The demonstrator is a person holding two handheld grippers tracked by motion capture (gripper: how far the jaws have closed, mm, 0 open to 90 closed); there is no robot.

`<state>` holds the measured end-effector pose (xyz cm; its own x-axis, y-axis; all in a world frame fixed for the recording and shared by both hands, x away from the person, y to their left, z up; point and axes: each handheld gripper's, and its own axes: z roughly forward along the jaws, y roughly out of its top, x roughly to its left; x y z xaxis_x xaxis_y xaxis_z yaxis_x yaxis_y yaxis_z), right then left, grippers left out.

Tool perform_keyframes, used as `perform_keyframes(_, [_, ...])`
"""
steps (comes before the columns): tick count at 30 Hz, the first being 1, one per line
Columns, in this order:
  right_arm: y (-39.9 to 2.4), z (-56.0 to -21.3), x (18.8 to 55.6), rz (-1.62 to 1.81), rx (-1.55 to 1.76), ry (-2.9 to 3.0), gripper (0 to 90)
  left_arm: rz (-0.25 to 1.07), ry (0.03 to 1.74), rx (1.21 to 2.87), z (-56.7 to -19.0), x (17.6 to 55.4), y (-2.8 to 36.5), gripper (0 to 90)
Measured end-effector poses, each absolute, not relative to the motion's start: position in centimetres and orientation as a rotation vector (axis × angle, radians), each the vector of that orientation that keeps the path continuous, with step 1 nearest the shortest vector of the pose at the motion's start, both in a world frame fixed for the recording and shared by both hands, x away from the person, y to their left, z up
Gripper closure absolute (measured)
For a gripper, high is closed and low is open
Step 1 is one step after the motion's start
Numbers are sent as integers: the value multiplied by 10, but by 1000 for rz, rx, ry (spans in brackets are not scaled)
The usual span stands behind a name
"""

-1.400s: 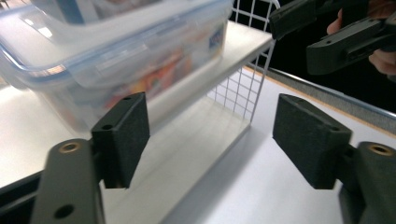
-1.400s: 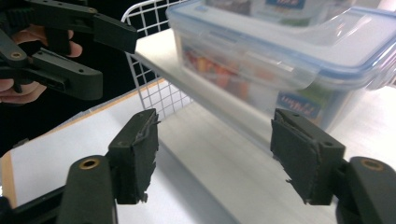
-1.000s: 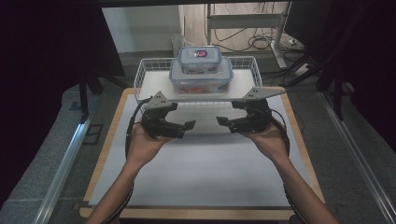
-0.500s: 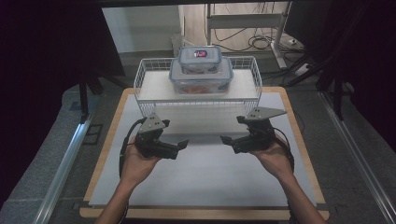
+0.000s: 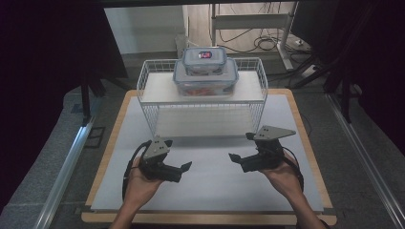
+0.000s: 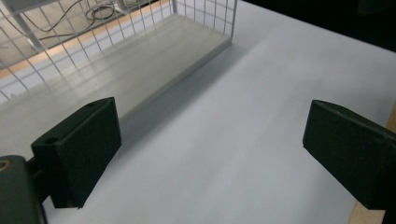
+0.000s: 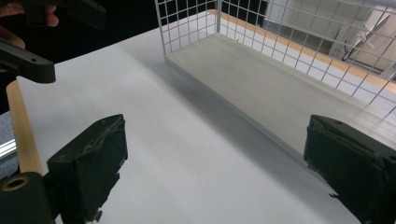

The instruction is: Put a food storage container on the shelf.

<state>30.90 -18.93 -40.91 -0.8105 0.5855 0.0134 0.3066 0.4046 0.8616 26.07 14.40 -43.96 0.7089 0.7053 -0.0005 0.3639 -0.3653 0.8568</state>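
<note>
Jaws of both grippers gape empty over white table before wire rack.

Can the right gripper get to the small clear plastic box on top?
Probably yes: the right gripper is open and empty, and the small clear plastic box sits uncovered atop the bigger box.

White wire rack (coated metal), matt mat, clear plastic boxes.
</note>
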Motion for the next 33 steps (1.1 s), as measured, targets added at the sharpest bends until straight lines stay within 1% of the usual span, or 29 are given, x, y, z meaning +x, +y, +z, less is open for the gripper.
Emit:
perform_keyframes(8, [-193, -422, 300, 1362, 787, 2374, 61, 472, 852, 1973, -461, 246, 152, 41])
perform_keyframes(18, [-205, -441, 290, 1350, 823, 2384, 61, 499, 881, 1981, -478, 231, 164, 36])
perform_keyframes(33, [-228, -467, 277, 1303, 896, 2375, 61, 506, 992, 1988, -508, 207, 186, 30])
